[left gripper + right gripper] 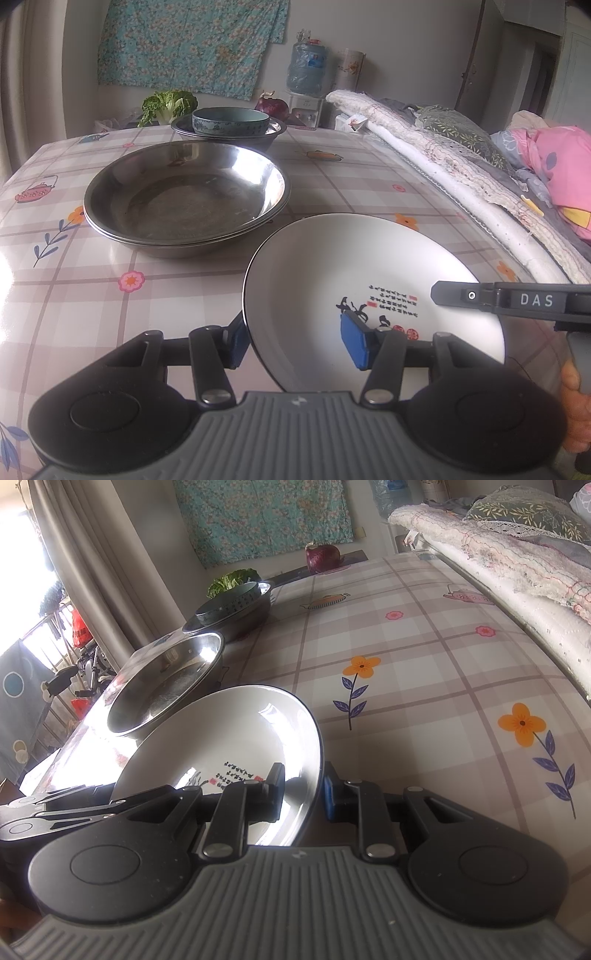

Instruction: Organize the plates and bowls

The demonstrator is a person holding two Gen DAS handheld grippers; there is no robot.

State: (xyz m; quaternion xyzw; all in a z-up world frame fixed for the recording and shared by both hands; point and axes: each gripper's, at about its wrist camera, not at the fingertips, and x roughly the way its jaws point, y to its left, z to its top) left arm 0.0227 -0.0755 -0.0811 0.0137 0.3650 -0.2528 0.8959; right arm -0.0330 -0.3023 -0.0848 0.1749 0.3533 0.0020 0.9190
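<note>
A white plate (351,258) with black calligraphy hangs tilted between both grippers. My left gripper (297,341) straddles its left rim, one pad against the outside and the blue pad on the inside face, gripping it. My right gripper (303,794) is shut on the plate (221,738) at its right rim, and one of its fingers (461,295) reaches in over the plate. The plate's lower edge is hidden behind the gripper bodies. Two stacked steel basins (184,199) sit just beyond it. Farther back a blue patterned bowl (231,122) rests inside a dark steel bowl (229,137).
A checked floral tablecloth (332,177) covers the table. A leafy cabbage (168,105) and a purple onion (271,105) lie at the far edge. A rolled white blanket (443,166) and bedding border the right side. A water jug (308,66) stands behind.
</note>
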